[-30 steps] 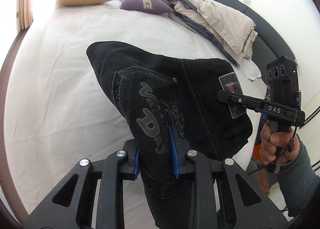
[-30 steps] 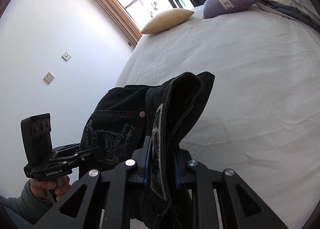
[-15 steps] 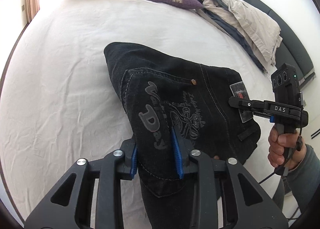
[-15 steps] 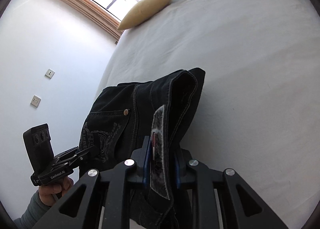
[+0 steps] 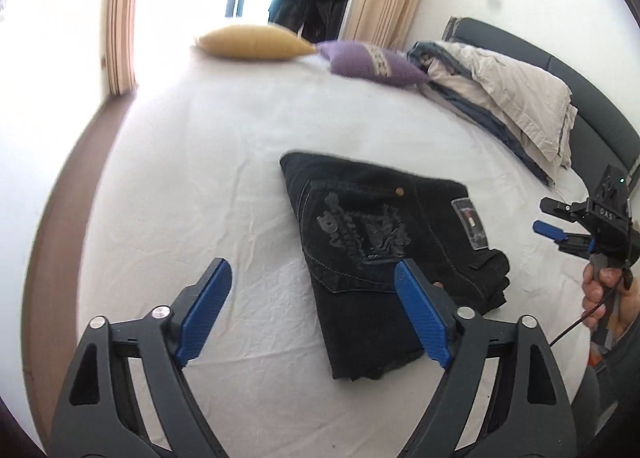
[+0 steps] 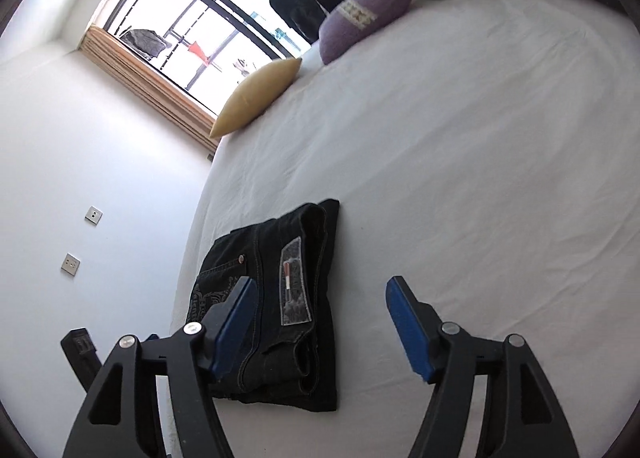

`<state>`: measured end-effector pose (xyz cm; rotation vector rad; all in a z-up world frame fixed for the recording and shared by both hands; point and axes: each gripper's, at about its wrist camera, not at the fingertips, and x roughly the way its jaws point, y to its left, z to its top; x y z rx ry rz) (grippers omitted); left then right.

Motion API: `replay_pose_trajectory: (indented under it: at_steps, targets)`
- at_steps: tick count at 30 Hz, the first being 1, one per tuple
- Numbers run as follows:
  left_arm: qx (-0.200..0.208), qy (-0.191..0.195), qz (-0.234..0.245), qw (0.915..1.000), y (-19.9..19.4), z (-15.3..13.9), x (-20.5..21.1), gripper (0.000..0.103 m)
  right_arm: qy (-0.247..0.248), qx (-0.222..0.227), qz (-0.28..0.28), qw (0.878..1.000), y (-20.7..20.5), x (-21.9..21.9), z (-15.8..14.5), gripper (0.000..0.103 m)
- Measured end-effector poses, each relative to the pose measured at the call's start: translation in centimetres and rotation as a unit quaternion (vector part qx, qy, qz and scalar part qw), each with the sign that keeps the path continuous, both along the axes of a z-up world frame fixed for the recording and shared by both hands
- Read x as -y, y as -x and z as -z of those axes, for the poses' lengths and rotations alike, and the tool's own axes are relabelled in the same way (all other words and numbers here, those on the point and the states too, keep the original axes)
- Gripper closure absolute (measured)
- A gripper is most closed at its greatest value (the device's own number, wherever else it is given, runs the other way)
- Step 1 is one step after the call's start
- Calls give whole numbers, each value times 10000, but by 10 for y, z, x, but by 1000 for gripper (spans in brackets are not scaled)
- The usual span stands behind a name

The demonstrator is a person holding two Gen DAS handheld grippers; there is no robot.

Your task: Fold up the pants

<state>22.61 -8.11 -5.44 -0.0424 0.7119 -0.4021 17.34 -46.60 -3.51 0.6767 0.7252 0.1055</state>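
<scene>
The black pants (image 5: 384, 258) lie folded on the white bed (image 5: 224, 186) near its side edge, and the left gripper (image 5: 316, 314) and right gripper (image 6: 320, 326), both just opened with nothing between their jaws, could bump the loose fold apart.

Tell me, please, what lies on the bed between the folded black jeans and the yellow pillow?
Only bare white bedsheet lies between the folded black jeans and the yellow pillow; both wrist views show that stretch.

Bright daylight from window (image 6: 208, 30) | glare washing out bed (image 5: 168, 186) | motion blur | fisheye-curved edges
</scene>
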Motion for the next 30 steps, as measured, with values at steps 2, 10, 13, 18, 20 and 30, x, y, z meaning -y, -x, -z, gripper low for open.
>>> replay_pose_trajectory:
  at_steps: [2,10,13,18,20,30]
  targets:
    - [654,-214,-124,9976,41,-38,15,0,651,505,180,9964,33,-14,-42,25]
    - [2819,-416,-1192,9511,186,-170,25,0,2438,2818,1223,9199,171,-79,-186,0]
    - [2810,-342,-1130,9524,211,-200,23,0,2629,2938,1357,9089,198,-89,-217,0]
    - [2567,-373,-1220,9580,247,-222,20,0,2557,3017,1228,9102,233,-107,-246,0]
    - [2299,-521,-1265,9636,256,-217,24,0,2620,2961,1141,9114,243,-118,-248,0]
    - [534,-1009,-1438,9830,227,-132,36,0,2534,1576,787,9512,213,-139,-194,0]
